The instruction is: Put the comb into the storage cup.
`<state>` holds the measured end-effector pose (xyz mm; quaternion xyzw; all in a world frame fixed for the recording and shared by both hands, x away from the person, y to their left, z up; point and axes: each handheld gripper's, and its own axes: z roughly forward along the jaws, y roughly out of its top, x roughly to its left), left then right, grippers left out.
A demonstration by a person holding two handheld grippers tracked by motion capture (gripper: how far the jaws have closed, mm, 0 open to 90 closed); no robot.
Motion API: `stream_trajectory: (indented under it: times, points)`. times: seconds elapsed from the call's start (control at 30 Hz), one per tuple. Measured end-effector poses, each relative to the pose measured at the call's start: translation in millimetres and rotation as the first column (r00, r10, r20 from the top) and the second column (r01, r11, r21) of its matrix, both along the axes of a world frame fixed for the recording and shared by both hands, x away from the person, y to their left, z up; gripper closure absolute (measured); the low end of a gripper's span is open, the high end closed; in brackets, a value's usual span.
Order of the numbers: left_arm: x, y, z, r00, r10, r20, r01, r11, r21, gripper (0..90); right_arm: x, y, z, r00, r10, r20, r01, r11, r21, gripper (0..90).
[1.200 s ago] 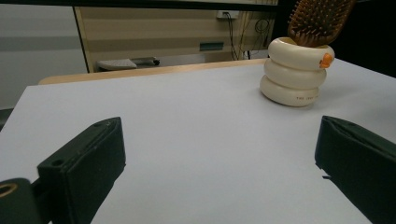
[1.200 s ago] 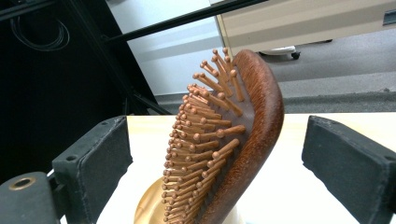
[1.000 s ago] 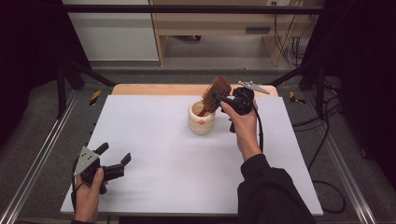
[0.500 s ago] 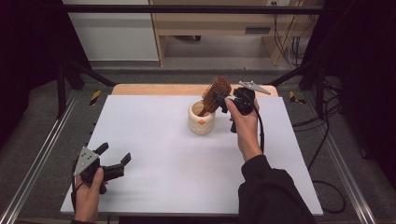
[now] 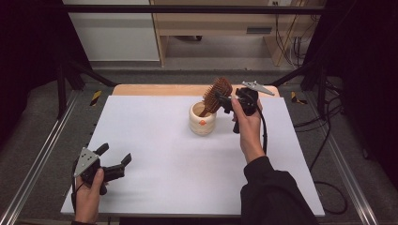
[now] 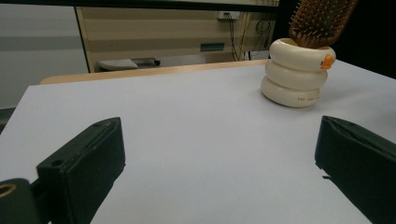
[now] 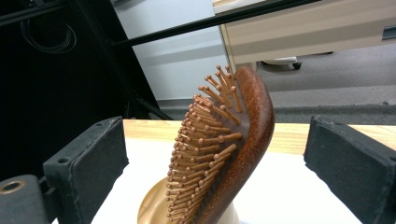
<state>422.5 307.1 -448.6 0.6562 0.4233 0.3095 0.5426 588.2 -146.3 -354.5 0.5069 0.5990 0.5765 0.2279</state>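
The right tool (image 5: 224, 100) stands open, jaws wide apart on either side of the brush (image 5: 216, 95) head, touching nothing that can be made out; the right gripper view shows the brush (image 7: 224, 158) directly between and ahead of the jaws with clear gaps on both flanks. The brush sits handle-down in the cup (image 5: 202, 119), its long axis rising steeply and leaning toward the tool, bristles facing that tool's left jaw, wooden back toward its right jaw. The cup stands on the bench (image 5: 164, 164), just below and ahead of the right tool. The left tool (image 5: 115, 161) is likewise open and empty, low over the bench, with the cup (image 6: 296, 73) well ahead and off to its right. Judgement: the right hand is much the nearer; any closing move would meet the head across its bristle-to-back thickness, not its length.
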Motion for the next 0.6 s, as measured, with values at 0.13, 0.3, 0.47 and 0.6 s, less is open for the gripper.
stream_trajectory:
  times: [0.13,0.3,0.47,0.6]
  points:
    - [0.0,0.3,0.1,1.0,0.001,0.0,-0.001,1.0,0.0,1.5,-0.4,-0.8,0.5,1.0,0.0,0.003,0.0,1.0,0.002,6.1]
    - [0.1,-0.1,-0.2,1.0,0.0,-0.001,0.0,1.0,-0.001,1.5,-2.0,-1.8,1.9,1.0,0.006,0.007,-0.006,1.0,0.004,6.0]
    - [0.4,-0.7,-0.3,1.0,-0.001,0.0,0.001,1.0,-0.003,1.4,-3.0,-3.2,3.1,0.9998,0.015,0.015,-0.015,1.0,0.0,4.9]
    - [0.3,0.1,-0.2,1.0,0.002,0.0,-0.002,1.0,-0.006,1.3,-3.3,-4.9,3.2,0.9995,0.027,0.015,-0.027,1.0,0.0,2.6]
